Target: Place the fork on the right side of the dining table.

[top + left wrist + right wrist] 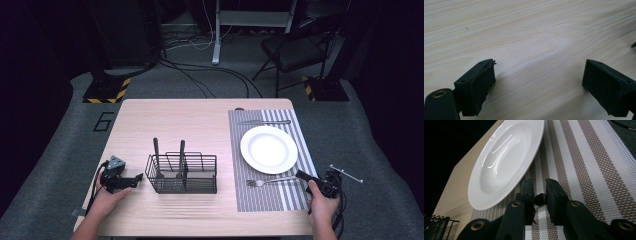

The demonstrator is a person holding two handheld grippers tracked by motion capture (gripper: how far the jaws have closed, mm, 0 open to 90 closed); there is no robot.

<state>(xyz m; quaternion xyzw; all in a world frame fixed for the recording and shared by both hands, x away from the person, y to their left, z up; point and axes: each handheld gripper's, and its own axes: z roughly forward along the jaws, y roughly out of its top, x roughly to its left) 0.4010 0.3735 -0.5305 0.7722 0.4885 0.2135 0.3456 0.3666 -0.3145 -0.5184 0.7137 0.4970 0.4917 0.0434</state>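
A white plate [268,149] [506,160] lies on a striped placemat [260,200] [584,157] at the table's right. A fork [272,181] rests on the mat in front of the plate, tines to the left. My right gripper [299,175] [539,182] is shut on the end of the fork's handle [539,198]. A knife [264,122] lies beyond the plate. A black wire caddy [182,175] [436,225] stands mid-table with two dark-handled utensils [156,150] upright in it. My left gripper [135,180] [539,75] is open over bare wood, left of the caddy.
The wooden table [190,125] has bare room behind the caddy and at its far left. Beyond it, on the grey floor, are a folding chair [295,50], cables [210,75] and a black-and-yellow striped base [105,92].
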